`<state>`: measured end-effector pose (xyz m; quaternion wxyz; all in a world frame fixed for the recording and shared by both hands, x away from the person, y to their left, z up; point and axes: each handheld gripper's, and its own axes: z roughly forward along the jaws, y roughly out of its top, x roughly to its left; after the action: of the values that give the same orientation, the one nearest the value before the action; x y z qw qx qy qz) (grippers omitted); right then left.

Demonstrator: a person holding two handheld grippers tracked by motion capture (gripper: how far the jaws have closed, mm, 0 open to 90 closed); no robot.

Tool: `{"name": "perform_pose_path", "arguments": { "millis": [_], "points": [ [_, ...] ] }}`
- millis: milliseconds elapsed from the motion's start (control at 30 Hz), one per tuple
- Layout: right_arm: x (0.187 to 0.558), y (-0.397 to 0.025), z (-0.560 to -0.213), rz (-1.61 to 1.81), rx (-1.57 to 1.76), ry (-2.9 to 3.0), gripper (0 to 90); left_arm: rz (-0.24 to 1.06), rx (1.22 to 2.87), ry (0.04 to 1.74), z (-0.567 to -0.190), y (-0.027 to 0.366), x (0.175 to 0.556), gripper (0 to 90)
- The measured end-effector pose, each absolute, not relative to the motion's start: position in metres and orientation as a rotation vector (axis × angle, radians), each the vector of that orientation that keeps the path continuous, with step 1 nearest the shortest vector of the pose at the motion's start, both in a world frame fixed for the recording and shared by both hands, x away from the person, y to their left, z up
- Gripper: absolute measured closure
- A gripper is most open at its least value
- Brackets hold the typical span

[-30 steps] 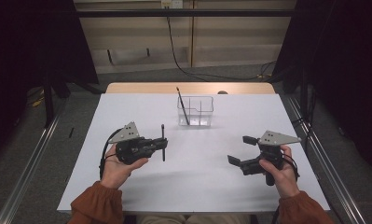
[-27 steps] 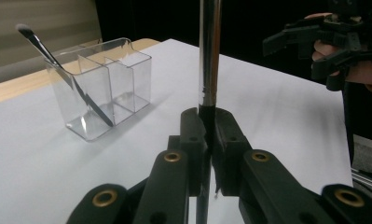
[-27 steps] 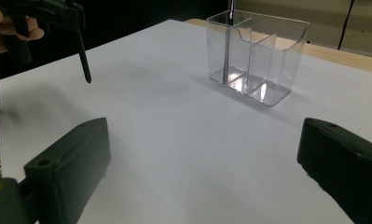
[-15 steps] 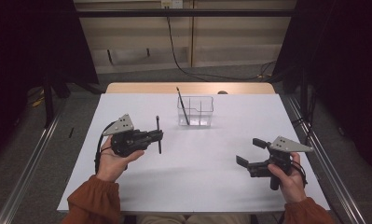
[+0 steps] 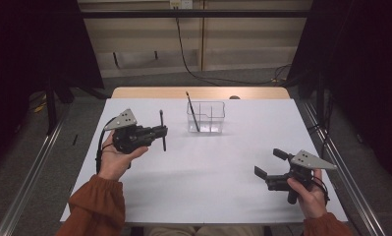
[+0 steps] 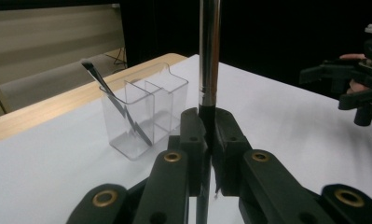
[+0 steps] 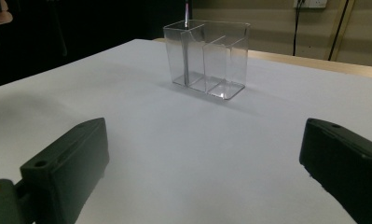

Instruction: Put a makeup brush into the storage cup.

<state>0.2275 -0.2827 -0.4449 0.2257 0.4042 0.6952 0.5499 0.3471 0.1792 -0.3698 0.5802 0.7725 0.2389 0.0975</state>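
Note:
My left gripper (image 5: 161, 132) is shut on a thin dark makeup brush (image 5: 162, 129) with a silver ferrule (image 6: 209, 51), held upright above the white table, left of a clear plastic organizer (image 5: 206, 117). The organizer (image 6: 144, 111) has several compartments, and one slim brush (image 5: 192, 111) leans in its left compartment (image 7: 186, 56). My right gripper (image 5: 268, 164) stands open near the table's front right, with nothing between its jaws, pointing toward the organizer (image 7: 207, 58).
The white table top (image 5: 203, 172) is bare between the two grippers. A wooden strip (image 5: 198, 93) runs along the far edge. Metal rails (image 5: 31, 172) flank the table on both sides.
My left gripper has risen and moved away from me with the brush, toward the organizer. My right gripper has drawn back toward the front right corner.

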Motion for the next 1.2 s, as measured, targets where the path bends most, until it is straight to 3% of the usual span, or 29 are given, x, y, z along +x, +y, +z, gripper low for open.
{"name": "perform_pose_path", "arguments": {
  "millis": [1200],
  "points": [
    [0.221, -0.284, -0.450, 1.552, 1.089, 1.849, 0.0, 0.264, 1.741, 0.578, -0.337, 0.135, 0.395, 84.1]
  ]
}}
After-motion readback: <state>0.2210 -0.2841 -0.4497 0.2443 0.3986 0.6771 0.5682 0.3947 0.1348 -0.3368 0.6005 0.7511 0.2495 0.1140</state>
